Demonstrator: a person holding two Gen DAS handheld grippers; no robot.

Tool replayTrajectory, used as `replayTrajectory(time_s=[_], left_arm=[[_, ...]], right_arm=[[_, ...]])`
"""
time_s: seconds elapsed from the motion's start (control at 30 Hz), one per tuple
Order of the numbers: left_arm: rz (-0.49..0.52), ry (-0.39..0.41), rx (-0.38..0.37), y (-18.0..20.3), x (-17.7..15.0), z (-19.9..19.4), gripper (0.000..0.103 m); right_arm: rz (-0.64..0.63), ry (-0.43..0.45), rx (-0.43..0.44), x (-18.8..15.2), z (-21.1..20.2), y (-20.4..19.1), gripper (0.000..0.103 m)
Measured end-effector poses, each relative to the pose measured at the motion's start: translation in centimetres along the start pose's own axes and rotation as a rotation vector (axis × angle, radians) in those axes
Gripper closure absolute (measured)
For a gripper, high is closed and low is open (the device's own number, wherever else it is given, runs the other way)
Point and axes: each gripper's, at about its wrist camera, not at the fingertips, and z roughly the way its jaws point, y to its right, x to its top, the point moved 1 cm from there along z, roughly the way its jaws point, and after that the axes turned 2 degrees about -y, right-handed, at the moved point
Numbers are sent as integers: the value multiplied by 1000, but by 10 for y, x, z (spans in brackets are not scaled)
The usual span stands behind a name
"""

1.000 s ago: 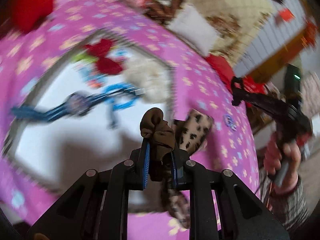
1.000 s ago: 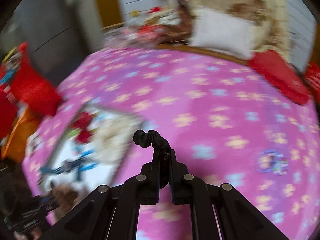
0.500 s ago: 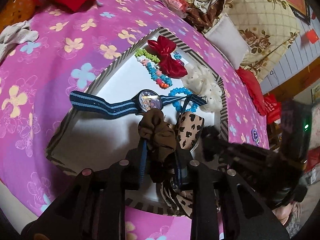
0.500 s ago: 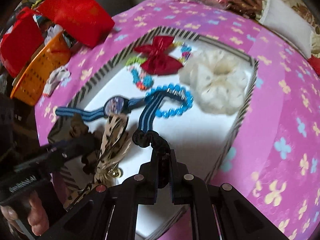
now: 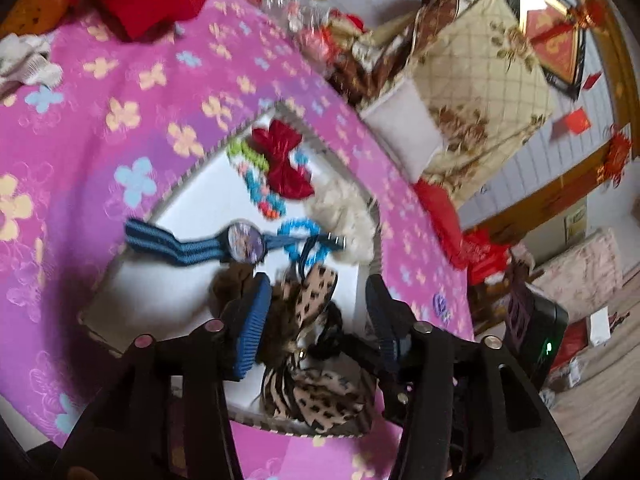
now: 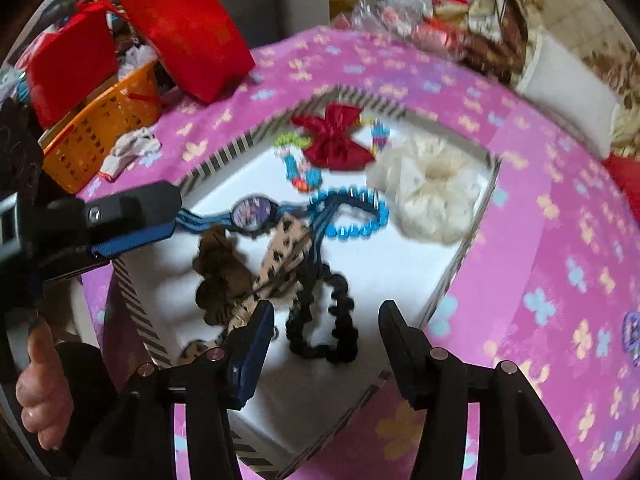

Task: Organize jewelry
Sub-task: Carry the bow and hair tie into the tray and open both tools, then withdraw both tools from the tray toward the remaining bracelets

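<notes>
My left gripper (image 5: pixel 318 292) is over the near end of the white tray (image 5: pixel 176 188), and its jaws are opening. The leopard-print bow (image 5: pixel 316 296) lies between them, free of the pads. A brown scrunchie (image 5: pixel 230 280) rests just left of the left finger. My right gripper (image 6: pixel 326 312) is opening too, above the black scrunchie (image 6: pixel 346 322), which lies loose on the tray floor (image 6: pixel 400 272). Beside that are the brown scrunchie (image 6: pixel 218 268) and the leopard bow (image 6: pixel 284 248). One finger of my left gripper (image 6: pixel 132 216) reaches in from the left.
Further back in the tray lie a striped blue watch (image 6: pixel 256 210), a blue bead bracelet (image 6: pixel 360 228), a cream scrunchie (image 6: pixel 432 188), a red bow (image 6: pixel 336 140) and coloured beads (image 6: pixel 296 168). An orange basket (image 6: pixel 104 128) and red boxes (image 6: pixel 192 28) stand at the far left.
Both grippers came over the tray and opened. The left let go of the brown scrunchie and leopard bow, the right let go of the black scrunchie. All three now lie in the tray.
</notes>
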Motion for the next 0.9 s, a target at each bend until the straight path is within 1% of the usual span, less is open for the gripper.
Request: replayTrajectory(time_s=[0.1,0.17,0.27,0.4,0.5,0.63,0.73,0.83,0.9], left_arm=[[-30,57,12,-5,3,-10,49],[-51,84,50,-10,6,-12,49],[-74,112,88,-17,8,-15,49],[-78,142,154,-23,11,-16,49],[-79,139,177,-25,10,-12,49],[-55,137,223,-22,7,-5,49],[-16,146,294,-15,1,1,49],[59,154,389,7,-13,7,48],[95,128,395,22,-24,12,48]], right_arm=[[-15,8,27,2,3,-11,51],[-31,-17,38,-2,14,-21,51],[-38,-54,34,-10,26,-28,51],[-27,-24,7,-20,9,-21,51],[7,3,-34,-33,-12,-5,51],[88,10,-94,-65,-39,28,51],[161,5,-154,-98,-56,55,50],[268,-6,-176,-132,-74,88,50],[316,-4,-192,-148,-82,105,50]])
